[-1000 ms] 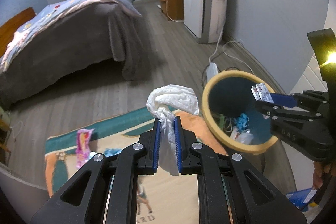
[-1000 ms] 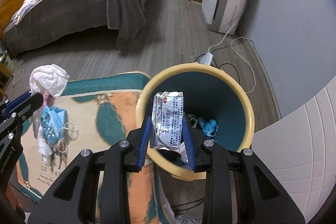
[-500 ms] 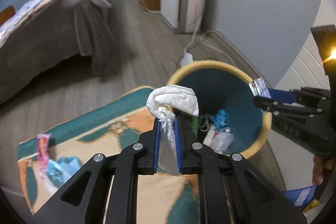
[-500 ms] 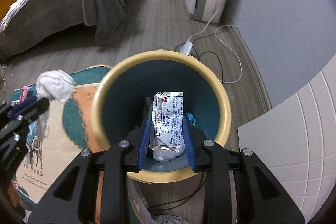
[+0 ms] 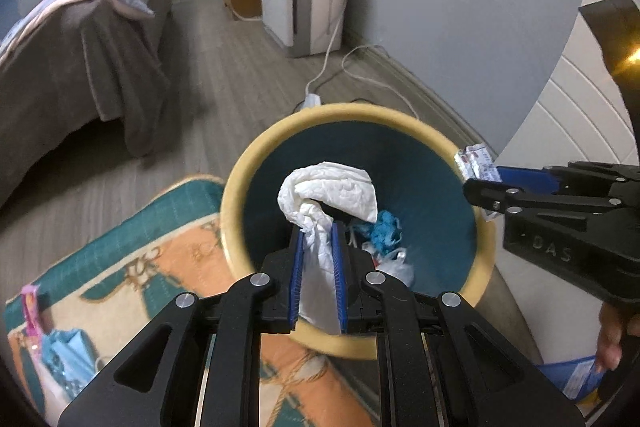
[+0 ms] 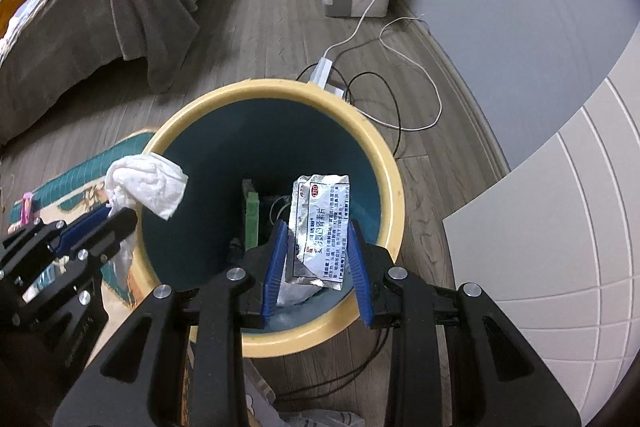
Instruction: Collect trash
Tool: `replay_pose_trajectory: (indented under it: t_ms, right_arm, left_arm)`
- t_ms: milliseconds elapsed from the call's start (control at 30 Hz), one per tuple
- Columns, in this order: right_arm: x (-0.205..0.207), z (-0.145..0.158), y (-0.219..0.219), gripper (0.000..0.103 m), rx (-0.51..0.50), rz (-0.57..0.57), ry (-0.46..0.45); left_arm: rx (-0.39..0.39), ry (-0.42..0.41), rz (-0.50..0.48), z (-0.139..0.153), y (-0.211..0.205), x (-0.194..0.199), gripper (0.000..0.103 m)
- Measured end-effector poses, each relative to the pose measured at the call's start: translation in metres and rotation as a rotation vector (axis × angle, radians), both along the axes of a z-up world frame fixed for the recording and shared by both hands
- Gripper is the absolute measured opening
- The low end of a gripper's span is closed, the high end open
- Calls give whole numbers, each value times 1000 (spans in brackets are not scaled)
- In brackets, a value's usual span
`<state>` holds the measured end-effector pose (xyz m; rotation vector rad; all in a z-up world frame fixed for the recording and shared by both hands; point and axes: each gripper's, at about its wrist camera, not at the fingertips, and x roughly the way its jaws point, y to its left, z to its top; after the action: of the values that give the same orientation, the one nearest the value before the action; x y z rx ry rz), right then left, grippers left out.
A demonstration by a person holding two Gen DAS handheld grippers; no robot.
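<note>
Trash is held in both grippers above one bin. A crumpled white tissue is clamped between the blue pads of the left gripper, and its loose upper part spreads out just ahead of the fingertips, over the open mouth of the yellow-rimmed bin. A silver foil sachet with printed text is seen between the blue pads of the right gripper; the jaws are spread wider than the sachet, with a gap visible at each pad, so the sachet is no more pressed from the sides, and whether it touches a pad cannot be told. The sachet stands upright over the teal inside of the bin, directly ahead of the right fingers. Below both grippers, at the bottom of the bin, a blue crumpled piece and some clear plastic are seen in the left wrist view. In the right wrist view the left gripper appears at the left, with the tissue over the bin's near left rim. A patterned rug lies to the left of the bin, and a pink wrapper and a light blue item rest on it. A white power cable runs over the wooden floor beyond the bin.
</note>
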<state>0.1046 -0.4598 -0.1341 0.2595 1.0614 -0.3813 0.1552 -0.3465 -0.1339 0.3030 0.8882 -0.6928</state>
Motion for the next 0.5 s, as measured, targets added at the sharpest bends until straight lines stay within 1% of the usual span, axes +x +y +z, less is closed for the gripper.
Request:
replay_pose_trajectory:
  t_ms: [67, 100, 133, 167, 200, 233, 267, 333, 367, 400, 433, 467, 500]
  right_arm:
    - [0, 3, 1, 30, 2, -2, -24]
    - [-1, 5, 1, 31, 1, -2, -36]
    - [-2, 6, 1, 32, -4, -5, -43]
    - [-2, 7, 1, 40, -8, -10, -46]
    - [-1, 7, 0, 51, -6, -13, -45]
    - [-1, 6, 1, 54, 0, -18, -40]
    - [-1, 5, 0, 54, 5, -19, -35]
    - [-1, 5, 0, 55, 1, -26, -29]
    - [-1, 6, -1, 58, -1, -30, -29]
    - [-2, 7, -1, 64, -1, -36, -31]
    - [-2, 7, -2, 67, -1, -41, -32]
    - [-2, 8, -3, 73, -2, -49, -33]
    - [-3, 9, -3, 79, -3, -56, -33]
  left_arm:
    - [-11, -6, 1, 0, -2, 0, 15]
    - [-19, -1, 2, 0, -2, 0, 19]
    - [-22, 7, 5, -1, -2, 0, 27]
    - [-17, 11, 10, -3, -1, 1, 31]
    - [-12, 9, 13, -4, -1, 1, 38]
    - [-5, 5, 17, -5, -1, 1, 45]
    - [1, 1, 21, -5, 0, 1, 48]
    - [6, -4, 35, -4, 4, 2, 59]
    - [2, -8, 40, -2, 6, 2, 61]
    - [0, -10, 44, -1, 8, 2, 68]
    - [0, -14, 52, 1, 11, 2, 76]
    - [1, -20, 62, 2, 14, 2, 80]
    - [4, -33, 78, 5, 18, 1, 90]
